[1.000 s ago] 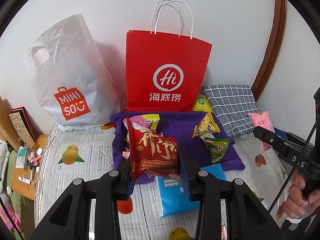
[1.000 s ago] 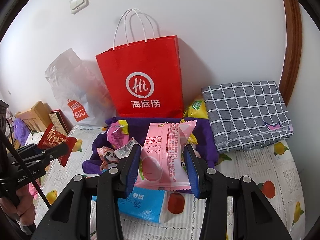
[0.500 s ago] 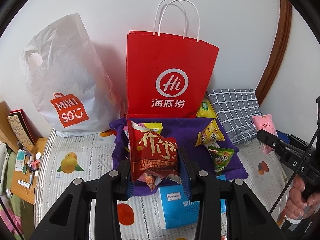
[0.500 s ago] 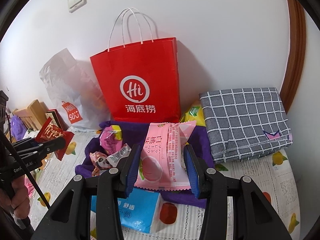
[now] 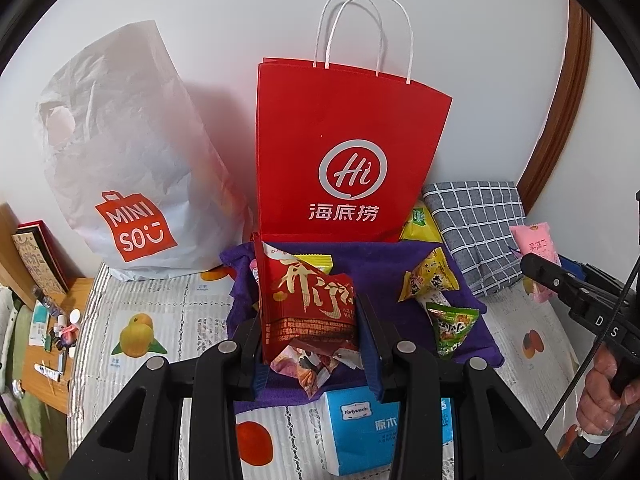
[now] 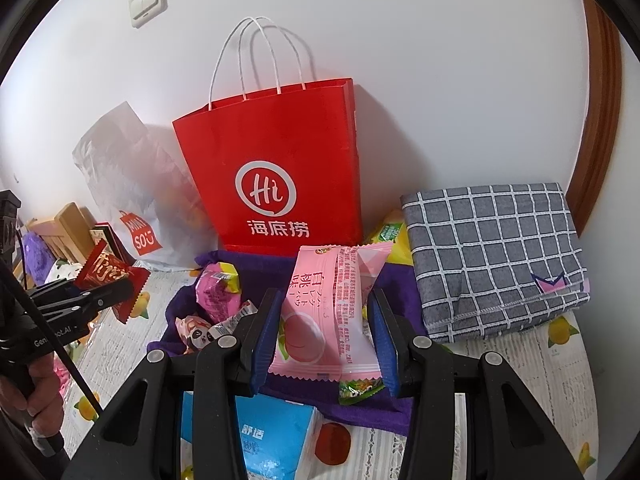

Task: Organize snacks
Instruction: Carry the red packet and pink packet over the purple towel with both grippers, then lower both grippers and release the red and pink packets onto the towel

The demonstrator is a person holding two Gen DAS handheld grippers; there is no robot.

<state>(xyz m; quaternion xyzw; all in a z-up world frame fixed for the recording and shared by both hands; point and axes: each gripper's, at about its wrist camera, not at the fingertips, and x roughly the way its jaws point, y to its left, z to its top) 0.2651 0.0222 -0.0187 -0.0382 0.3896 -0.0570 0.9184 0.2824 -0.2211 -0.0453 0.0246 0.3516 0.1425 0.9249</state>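
My left gripper [image 5: 310, 324] is shut on a red snack packet with gold characters [image 5: 306, 300], held above the purple cloth [image 5: 376, 258]. It also shows in the right wrist view [image 6: 106, 274]. My right gripper [image 6: 322, 332] is shut on a pink peach snack packet [image 6: 328, 312], which also shows in the left wrist view [image 5: 536, 242]. A red paper bag with white handles [image 5: 344, 160] stands upright against the wall behind the cloth. Yellow [image 5: 430, 278] and green [image 5: 454, 324] packets and pink packets [image 6: 218, 294] lie on the cloth.
A white MINISO plastic bag [image 5: 128, 168] stands left of the red bag. A grey checked folded cloth [image 6: 496, 256] lies at the right. A blue tissue pack [image 5: 360, 428] lies on the fruit-print bedsheet [image 5: 136, 320] in front. A wooden shelf [image 5: 40, 352] with small items is at the left.
Both grippers have risen and moved closer to the red bag, each still holding its packet. The bag looks larger in both views.
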